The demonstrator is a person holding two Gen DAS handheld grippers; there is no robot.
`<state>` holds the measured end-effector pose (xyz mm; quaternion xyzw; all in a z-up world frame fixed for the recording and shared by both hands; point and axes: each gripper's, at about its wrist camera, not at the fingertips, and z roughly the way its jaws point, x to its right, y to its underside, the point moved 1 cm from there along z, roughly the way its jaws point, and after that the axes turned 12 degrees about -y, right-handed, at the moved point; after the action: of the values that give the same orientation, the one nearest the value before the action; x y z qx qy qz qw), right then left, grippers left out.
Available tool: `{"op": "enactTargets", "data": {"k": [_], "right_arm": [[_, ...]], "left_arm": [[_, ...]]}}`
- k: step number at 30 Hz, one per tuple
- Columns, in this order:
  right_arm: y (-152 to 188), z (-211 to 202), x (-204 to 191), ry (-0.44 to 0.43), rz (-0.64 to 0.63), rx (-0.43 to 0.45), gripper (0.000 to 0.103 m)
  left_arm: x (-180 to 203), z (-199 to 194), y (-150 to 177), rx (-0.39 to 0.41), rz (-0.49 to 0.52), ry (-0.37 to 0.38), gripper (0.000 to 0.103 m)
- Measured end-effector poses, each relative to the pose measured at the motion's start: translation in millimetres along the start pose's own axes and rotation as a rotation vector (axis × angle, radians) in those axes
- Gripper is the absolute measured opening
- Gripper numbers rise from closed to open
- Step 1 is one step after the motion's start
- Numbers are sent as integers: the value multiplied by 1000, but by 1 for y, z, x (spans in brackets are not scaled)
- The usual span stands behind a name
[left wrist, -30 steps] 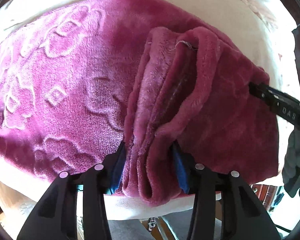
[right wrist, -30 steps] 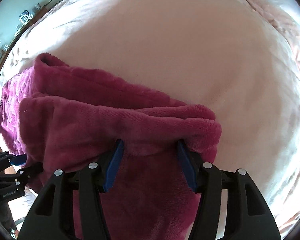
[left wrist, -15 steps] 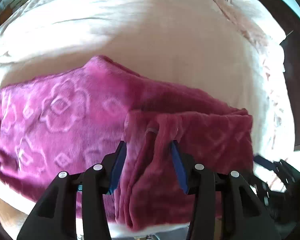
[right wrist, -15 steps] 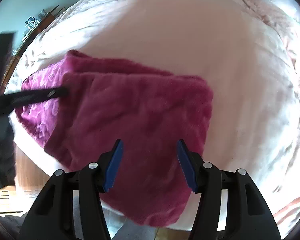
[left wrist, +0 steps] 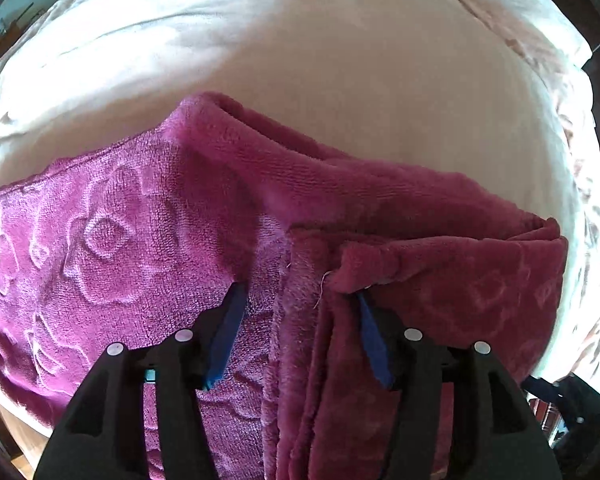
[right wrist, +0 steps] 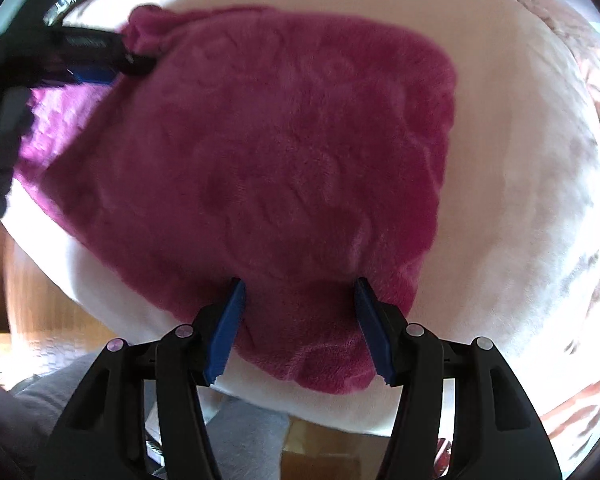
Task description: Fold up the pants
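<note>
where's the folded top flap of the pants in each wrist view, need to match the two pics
Left wrist: the folded top flap lies right of centre, its raw edge at the left gripper, over the embossed layer of the pants.
Right wrist: the same flap fills the centre, above the right gripper.
Shared landmark: the pale bed sheet behind it.

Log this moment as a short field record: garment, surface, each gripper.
garment: magenta fleece pants, embossed pattern, folded over on themselves
surface: pale pink bedspread
fold edge: layered hem lies between the left gripper's fingers
left gripper: open, over the fold edge
right gripper: open, over the near end of the pants
</note>
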<state>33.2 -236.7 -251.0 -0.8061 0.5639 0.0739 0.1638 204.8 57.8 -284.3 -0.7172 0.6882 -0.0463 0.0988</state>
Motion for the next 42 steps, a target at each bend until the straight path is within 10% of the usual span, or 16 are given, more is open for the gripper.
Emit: {"op": "enactTargets", "data": {"k": [9,35,42], "right_arm": [[-1,-16,-5,-18,27,-17,59],[-107,7,-167,-125,-207,3,59],[-122,32,-187,-98,-165,-32,59]], "left_arm": [[-40,-32,16,12,-30,32,60],[-372,-65,142,-18,-778,-95,62],[-411,-34,158,-65,-863,-3,73]]}}
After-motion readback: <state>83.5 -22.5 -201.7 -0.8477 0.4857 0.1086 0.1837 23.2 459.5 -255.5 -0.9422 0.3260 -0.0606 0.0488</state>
